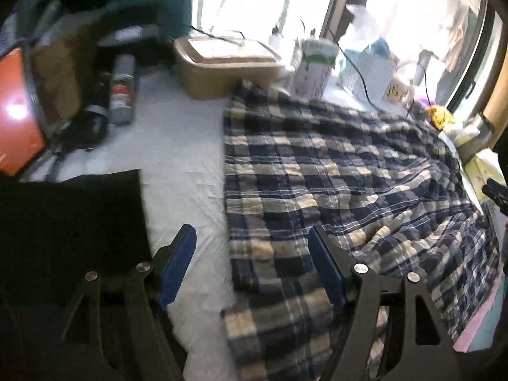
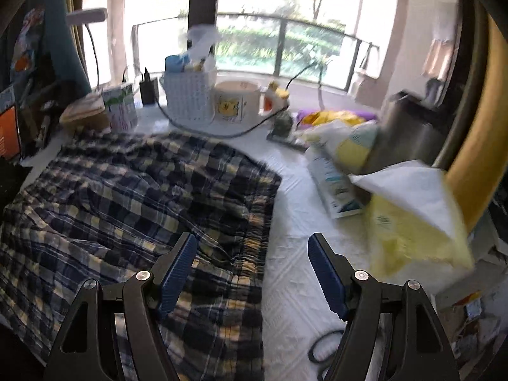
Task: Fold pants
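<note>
Navy and cream plaid pants (image 1: 333, 184) lie spread and wrinkled on a white-covered table (image 1: 177, 146). My left gripper (image 1: 252, 238) is open above the pants' left edge, one blue pad over the white cover, the other over the plaid. In the right wrist view the pants (image 2: 133, 197) fill the left half, with the gathered waistband (image 2: 254, 254) running along their right edge. My right gripper (image 2: 252, 244) is open and empty, straddling that waistband edge.
A tan box (image 1: 222, 66), spray can (image 1: 122, 89), carton (image 1: 312, 70) and dark slab (image 1: 70, 228) show in the left view. A white basket (image 2: 189, 95), mug (image 2: 236, 101), cable (image 2: 222, 131), yellow packs (image 2: 412, 222) and scissors (image 2: 324, 349) crowd the right view.
</note>
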Available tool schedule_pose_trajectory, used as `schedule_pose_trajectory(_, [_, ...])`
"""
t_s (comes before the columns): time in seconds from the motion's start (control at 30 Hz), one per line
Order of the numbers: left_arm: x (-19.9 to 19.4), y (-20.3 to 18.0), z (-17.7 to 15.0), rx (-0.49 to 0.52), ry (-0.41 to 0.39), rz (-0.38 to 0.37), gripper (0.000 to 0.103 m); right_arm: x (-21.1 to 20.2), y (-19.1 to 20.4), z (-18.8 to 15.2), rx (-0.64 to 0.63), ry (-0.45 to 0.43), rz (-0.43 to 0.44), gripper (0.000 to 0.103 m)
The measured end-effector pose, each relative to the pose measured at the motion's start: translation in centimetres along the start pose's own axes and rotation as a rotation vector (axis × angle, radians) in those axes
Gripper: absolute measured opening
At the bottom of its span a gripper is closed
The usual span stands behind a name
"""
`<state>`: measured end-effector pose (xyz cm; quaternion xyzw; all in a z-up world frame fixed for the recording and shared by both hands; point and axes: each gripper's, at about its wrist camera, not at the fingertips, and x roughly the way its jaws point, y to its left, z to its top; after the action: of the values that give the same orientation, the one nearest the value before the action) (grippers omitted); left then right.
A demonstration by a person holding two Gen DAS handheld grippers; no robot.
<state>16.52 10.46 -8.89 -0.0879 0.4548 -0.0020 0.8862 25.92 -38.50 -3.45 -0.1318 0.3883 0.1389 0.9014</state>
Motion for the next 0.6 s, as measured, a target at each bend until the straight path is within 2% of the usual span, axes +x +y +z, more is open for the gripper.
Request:
schedule_pose_trajectory(0.13, [2.2,-0.6,-0.2,0.051,0.073,0.032,0.072,3.1,-1.0,0.7,0.028,0.066,0.053,0.075])
schedule_pose_trajectory(0.17, [2.3,-0.7,-0.3,0.059,0.067,0.042,0.072,3.9,-1.2,0.8,0.045,0.083,0.071,0.075])
schedule_pose_trajectory(0.27, [2.0,-1.7,-0.8,0.109,0.051,0.052,0.053,6.3,-2.0,1.0,0.108,0.134,0.126,0.075])
schedule_pose_trajectory(0.33, [1.8,-2.2,-1.0,0.122,0.049,0.043,0.036,7.4,-2.3,0.9,0.145,0.153,0.151,0.075])
schedule_pose_trajectory(0.37, [1.7,-2.4,-1.2,0.135,0.045,0.049,0.032,7.7,-2.3,0.9,0.151,0.156,0.158,0.074])
schedule_pose_trajectory(0.4, [1.6,-2.6,-1.3,0.147,0.044,0.052,0.023,8.1,-2.3,0.9,0.16,0.16,0.173,0.073])
schedule_pose_trajectory(0.47, [1.8,-2.8,-1.3,0.159,0.044,0.035,0.013,8.5,-2.4,1.0,0.177,0.162,0.205,0.053])
schedule_pose_trajectory(0.5, [1.9,-2.7,-1.1,0.154,0.047,0.032,0.008,8.6,-2.4,1.1,0.179,0.164,0.205,0.051])
schedule_pose_trajectory(0.6, [2.3,-2.1,-0.3,0.116,0.061,0.018,0.005,9.1,-2.1,1.3,0.15,0.174,0.189,0.04])
